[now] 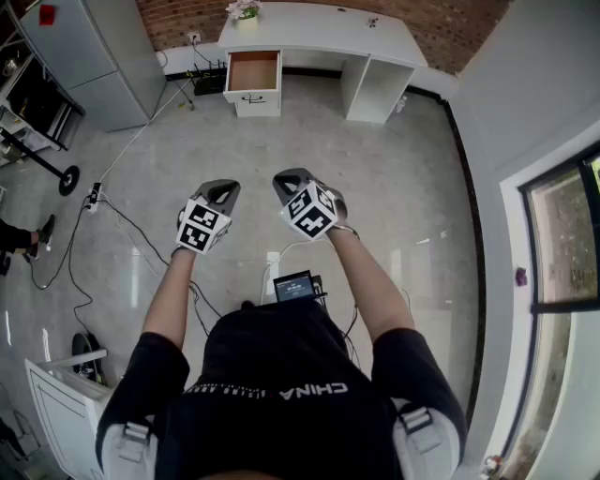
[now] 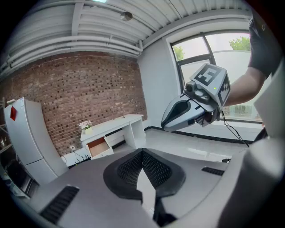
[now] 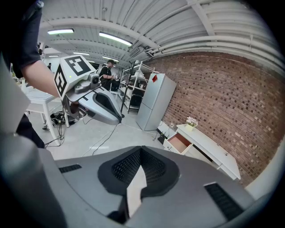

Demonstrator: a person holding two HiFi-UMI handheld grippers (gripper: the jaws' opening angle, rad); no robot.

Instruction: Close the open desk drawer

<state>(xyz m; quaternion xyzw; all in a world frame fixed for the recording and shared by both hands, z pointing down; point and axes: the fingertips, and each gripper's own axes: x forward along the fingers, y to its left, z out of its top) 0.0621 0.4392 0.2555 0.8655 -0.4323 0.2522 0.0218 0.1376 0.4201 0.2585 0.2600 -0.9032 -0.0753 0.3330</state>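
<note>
We held the left gripper (image 1: 221,190) out over the grey floor (image 1: 375,187). Its jaws were pressed together with nothing between them (in the left gripper view the black mesh pads (image 2: 127,169) met at their tips). Just beside it, on its right, we held the right gripper (image 1: 289,180) level with it, apart from it and not touching. Its jaws were likewise closed on nothing, as the right gripper view showed.

The drawer (image 1: 253,70) stood pulled out of the white desk (image 1: 319,28), well ahead of both grippers' tips and roughly in line with the gap between them. Its brown inside was open to view. A small pot of flowers (image 1: 244,11) sat on the desk top directly above the drawer. The desk backed onto a brick wall (image 1: 187,19). Far ahead and to the left of the left gripper stood a tall grey cabinet (image 1: 94,56).
</note>
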